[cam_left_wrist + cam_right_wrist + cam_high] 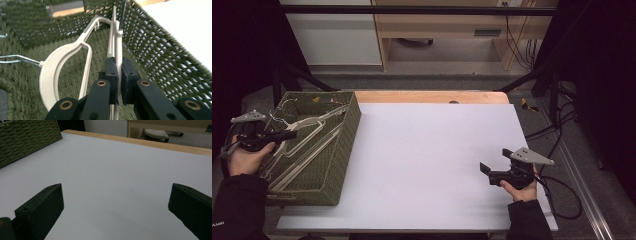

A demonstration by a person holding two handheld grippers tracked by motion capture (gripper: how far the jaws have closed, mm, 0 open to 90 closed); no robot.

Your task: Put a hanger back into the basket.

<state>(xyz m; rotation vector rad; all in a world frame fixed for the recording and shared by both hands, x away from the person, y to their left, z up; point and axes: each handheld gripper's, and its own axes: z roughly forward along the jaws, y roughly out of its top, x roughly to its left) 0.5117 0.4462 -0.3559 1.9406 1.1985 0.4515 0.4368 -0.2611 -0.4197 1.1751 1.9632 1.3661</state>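
High view: a person's left gripper (287, 135) is reaching into a green woven rectangular basket (343, 145) at the table's left edge, where cream plastic clothes hangers (307, 142) are lying in a pile, while the right gripper (492, 169) is hovering over the white tabletop (427, 155), well apart from the basket.

Left gripper view: black jaws are clamping the thin edge of one cream hanger (118, 47) standing beside the basket's mesh wall (160, 57); another curved hanger (53, 72) is resting just beside it.

Right gripper view: jaws are standing wide open over bare tabletop, gripping nothing.
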